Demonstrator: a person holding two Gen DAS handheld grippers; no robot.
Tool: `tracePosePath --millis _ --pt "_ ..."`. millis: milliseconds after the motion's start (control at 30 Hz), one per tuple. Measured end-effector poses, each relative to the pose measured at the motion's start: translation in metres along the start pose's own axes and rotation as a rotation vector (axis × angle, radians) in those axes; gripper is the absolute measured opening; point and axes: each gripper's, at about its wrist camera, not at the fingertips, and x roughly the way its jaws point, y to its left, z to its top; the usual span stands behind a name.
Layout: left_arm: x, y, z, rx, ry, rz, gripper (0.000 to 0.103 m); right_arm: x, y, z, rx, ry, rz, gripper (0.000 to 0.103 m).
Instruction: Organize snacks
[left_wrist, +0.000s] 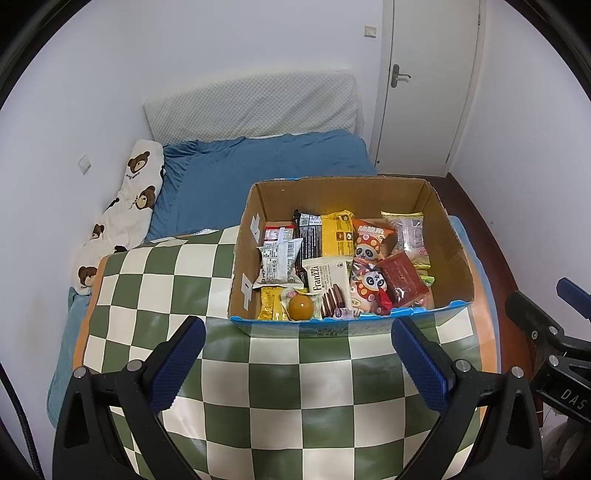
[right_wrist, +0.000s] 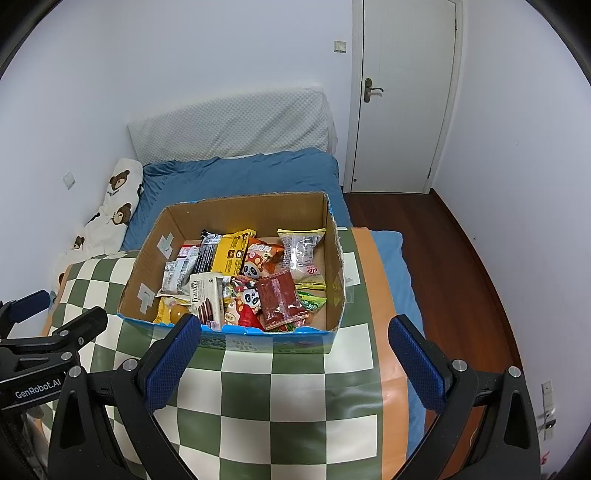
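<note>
A cardboard box (left_wrist: 452, 236) (right_wrist: 334, 236) stands on a green-and-cream checkered mat (left_wrist: 295, 398) (right_wrist: 295, 398). Inside lie several snack packets: a dark red pouch (left_wrist: 404, 280) (right_wrist: 280, 297), panda-print packs (left_wrist: 369, 242) (right_wrist: 255, 264), a white Franzzi cookie pack (left_wrist: 327, 280) (right_wrist: 205, 291), a yellow pack (left_wrist: 336, 232) (right_wrist: 231, 251) and a round amber jelly cup (left_wrist: 301, 306). My left gripper (left_wrist: 297, 365) hovers open just short of the box's near wall. My right gripper (right_wrist: 295, 363) is open too, near the box's front right corner. Neither holds anything.
The mat lies on a bed with a blue sheet (left_wrist: 266, 173) (right_wrist: 240, 177), a bear-print pillow (left_wrist: 125, 218) (right_wrist: 110, 218) at left and a white headboard cushion (left_wrist: 255, 103). A white door (right_wrist: 402, 96) and dark wood floor (right_wrist: 461, 258) are at right.
</note>
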Motion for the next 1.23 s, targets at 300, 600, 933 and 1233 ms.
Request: tracePosePath --millis 300,600,933,1233 --pt "-0.0006 -0.0016 -0.0011 0.003 -0.001 0.001 0.103 -0.0005 -0.0034 0.0018 -0.001 0.004 0.004 0.103" --pt "0.0007 -0.0027 -0.0020 0.017 -0.013 0.014 0.103 -0.0003 -0.0023 0.0010 0.000 0.005 0.004 0.103" --pt "-0.0010 -0.0016 -0.0022 0.014 -0.020 0.002 0.103 -0.0002 -0.0021 0.0013 0.000 0.003 0.007 0.103" --pt "-0.0046 -0.0013 -0.0028 0.019 -0.037 0.006 0.103 -0.0001 -0.0018 0.0024 0.001 0.001 0.011 0.103"
